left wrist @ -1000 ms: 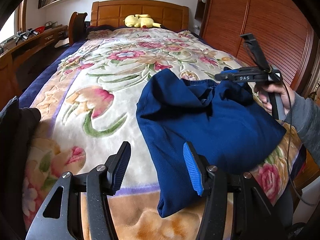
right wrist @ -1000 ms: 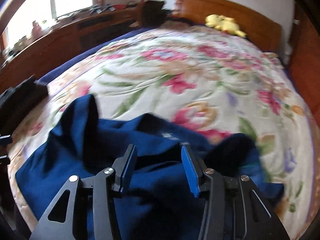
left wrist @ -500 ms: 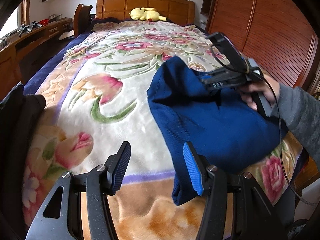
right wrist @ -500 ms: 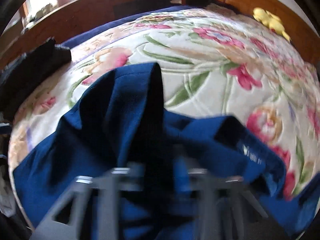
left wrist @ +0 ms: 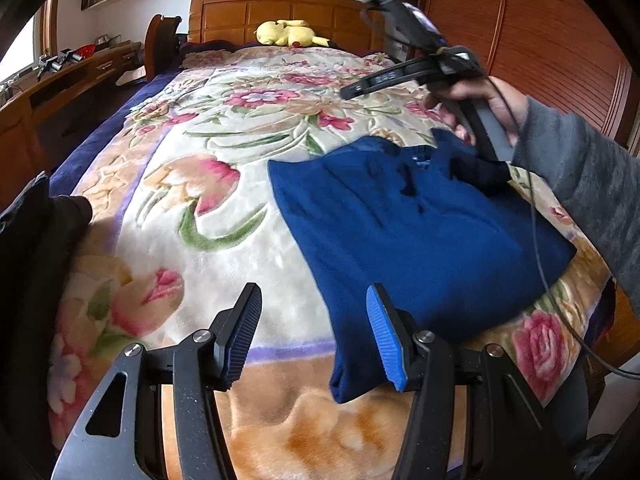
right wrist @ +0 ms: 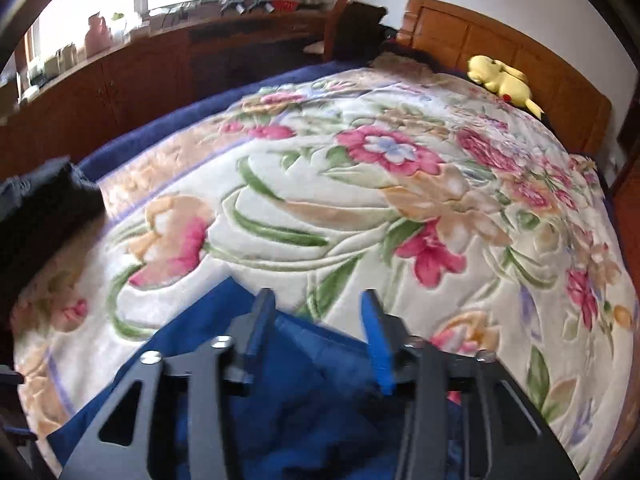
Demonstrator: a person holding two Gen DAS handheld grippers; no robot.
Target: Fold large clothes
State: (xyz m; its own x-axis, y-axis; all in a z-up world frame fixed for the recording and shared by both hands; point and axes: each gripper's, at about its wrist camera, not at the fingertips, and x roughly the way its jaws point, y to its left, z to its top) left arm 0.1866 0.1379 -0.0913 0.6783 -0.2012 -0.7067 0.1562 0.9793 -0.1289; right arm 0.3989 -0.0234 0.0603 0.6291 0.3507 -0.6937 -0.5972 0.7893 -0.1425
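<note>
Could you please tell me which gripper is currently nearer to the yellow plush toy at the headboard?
The right. The right gripper hovers open above the blue garment's far edge, partway up the bed. The left gripper is open near the foot of the bed, farther from the plush toy.

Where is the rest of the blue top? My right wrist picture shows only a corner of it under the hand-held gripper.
Observer: The blue top lies folded flat near the right edge of the flowered blanket.
Operator: Is my gripper holding it?
Observer: No. The right hand-held gripper has just been opening its jaws. Nothing is between them, and it hangs clear above the top.
Operator: Who carries it?
Observer: A hand in a grey sleeve.
</note>
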